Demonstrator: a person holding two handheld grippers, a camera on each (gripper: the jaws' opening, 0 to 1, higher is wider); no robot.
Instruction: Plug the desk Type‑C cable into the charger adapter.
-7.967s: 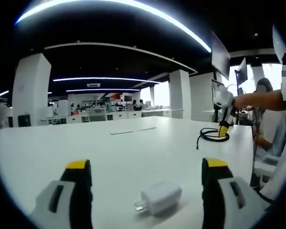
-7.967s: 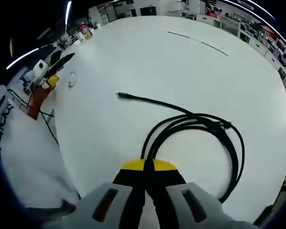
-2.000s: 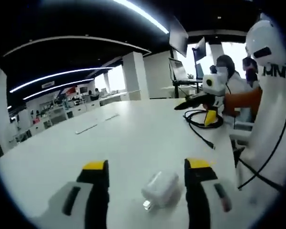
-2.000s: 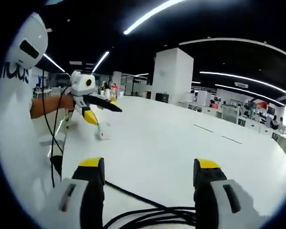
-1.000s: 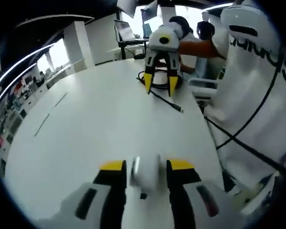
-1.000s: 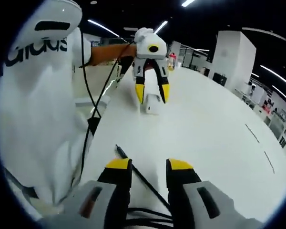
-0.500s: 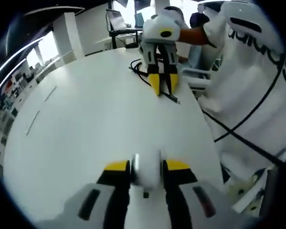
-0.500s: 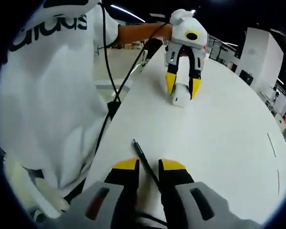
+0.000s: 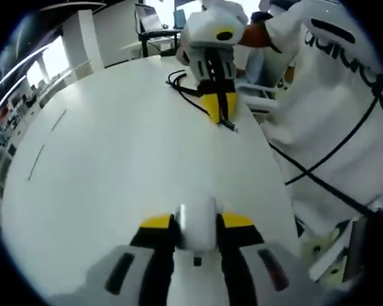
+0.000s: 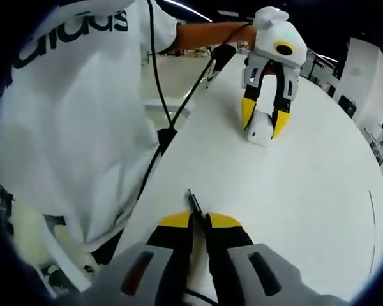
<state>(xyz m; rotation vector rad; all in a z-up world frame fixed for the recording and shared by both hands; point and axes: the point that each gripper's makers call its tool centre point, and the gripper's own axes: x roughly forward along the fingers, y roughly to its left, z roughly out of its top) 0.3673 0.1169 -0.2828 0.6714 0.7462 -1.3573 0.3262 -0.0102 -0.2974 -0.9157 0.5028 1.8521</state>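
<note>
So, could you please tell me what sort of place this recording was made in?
Probably an open-plan office: a big white table, a monitor on a far desk, white pillars and ceiling strip lights.

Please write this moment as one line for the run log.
left gripper: shut on charger adapter, on table | right gripper: shut on Type-C cable near its plug | cable and adapter: apart, not plugged
</note>
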